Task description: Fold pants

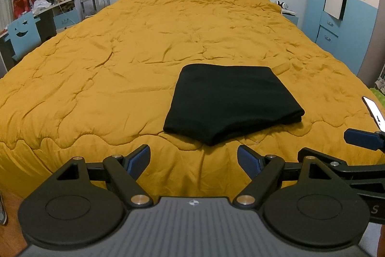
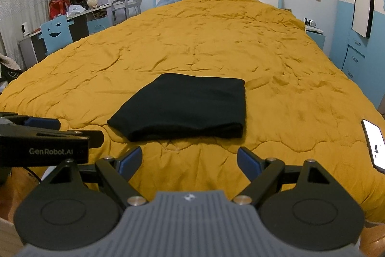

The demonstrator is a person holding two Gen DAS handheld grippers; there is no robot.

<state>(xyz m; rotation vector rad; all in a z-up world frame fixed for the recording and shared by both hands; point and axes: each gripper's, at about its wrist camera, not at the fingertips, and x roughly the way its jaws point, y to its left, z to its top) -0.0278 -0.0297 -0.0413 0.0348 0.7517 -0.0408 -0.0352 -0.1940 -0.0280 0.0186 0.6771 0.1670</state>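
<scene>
left claw (image 1: 193,160) and right claw (image 2: 189,159) both hang released at the bed's near edge, grasping nothing. just beyond them the folded black pants (image 1: 231,104) lie on the yellow quilt (image 1: 120,52); a phone (image 2: 375,145) lies right.

One pants (image 1: 231,102), one phone (image 2: 374,143) (lit), two tools (image 1: 193,161).

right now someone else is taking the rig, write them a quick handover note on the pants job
Left claw: open, empty, held short of the bed's near edge.
Right claw: open, empty, beside the left one.
Black pants: folded into a compact rectangle, lying flat on the yellow quilt, touched by neither claw.
Phone: lit, on the quilt to the right, apart from the pants.
Done: the fold looks complete.
Left: probably nothing, perhaps squaring up the near edge.
</scene>
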